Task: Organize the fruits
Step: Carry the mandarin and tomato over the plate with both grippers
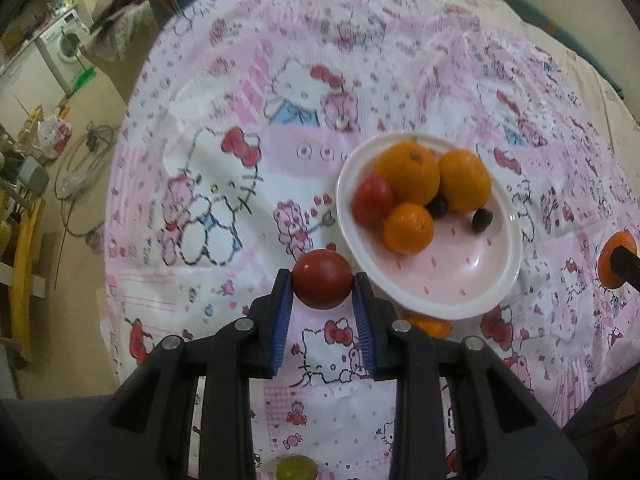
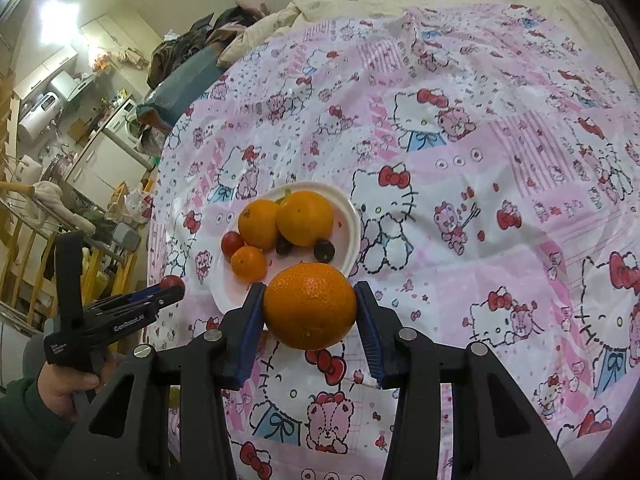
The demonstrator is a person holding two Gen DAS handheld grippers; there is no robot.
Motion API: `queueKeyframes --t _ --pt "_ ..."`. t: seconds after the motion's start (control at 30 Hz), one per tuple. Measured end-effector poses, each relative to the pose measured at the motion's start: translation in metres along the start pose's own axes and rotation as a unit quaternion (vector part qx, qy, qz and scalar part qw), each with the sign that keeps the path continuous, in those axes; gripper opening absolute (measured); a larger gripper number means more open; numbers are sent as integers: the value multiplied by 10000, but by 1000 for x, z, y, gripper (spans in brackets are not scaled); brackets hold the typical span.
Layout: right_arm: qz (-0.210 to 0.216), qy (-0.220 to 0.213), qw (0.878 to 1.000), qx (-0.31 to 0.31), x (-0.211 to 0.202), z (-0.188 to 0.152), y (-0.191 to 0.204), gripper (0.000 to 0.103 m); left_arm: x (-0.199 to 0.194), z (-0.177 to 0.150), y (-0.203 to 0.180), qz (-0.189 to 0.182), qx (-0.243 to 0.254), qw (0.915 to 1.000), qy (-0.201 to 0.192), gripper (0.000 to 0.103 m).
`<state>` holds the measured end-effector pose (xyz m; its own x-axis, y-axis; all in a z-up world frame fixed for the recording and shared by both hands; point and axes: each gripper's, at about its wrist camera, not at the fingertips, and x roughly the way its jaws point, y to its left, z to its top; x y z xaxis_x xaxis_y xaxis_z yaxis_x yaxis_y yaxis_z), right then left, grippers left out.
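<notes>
My left gripper (image 1: 323, 280) is shut on a red tomato (image 1: 322, 280), held just left of a white bowl (image 1: 472, 304). The bowl holds three oranges (image 1: 408, 172), a red tomato (image 1: 373, 201) and two dark grapes (image 1: 481, 219). My right gripper (image 2: 309, 305) is shut on a large orange (image 2: 310, 306), held above the near rim of the bowl (image 2: 352, 236). The left gripper (image 2: 173, 289) with its tomato shows at the left in the right wrist view. The right gripper's orange (image 1: 612, 276) shows at the right edge of the left wrist view.
A pink Hello Kitty cloth (image 1: 224, 184) covers the table. An orange (image 1: 430, 326) lies on the cloth under the bowl's near rim. A green fruit (image 1: 296, 468) lies at the near edge. The table's left edge drops to a cluttered floor.
</notes>
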<state>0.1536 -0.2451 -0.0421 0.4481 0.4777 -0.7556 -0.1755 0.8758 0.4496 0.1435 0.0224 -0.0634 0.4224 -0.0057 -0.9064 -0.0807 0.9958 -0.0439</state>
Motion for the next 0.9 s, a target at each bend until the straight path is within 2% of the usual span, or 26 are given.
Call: queueKeyframes --t 0.23,0.67,0.9 --pt "152 -170 9996 153 -9 4 -4 46 -11 7 3 62 -52 9997 -234 26" --pt "487 -385 9980 115 -20 20 -2 46 -29 36 -3 -128 1 9981 -607 26" --pt "406 -321 9986 136 -9 37 -10 46 -20 46 -13 -191 156 9984 -513 26"
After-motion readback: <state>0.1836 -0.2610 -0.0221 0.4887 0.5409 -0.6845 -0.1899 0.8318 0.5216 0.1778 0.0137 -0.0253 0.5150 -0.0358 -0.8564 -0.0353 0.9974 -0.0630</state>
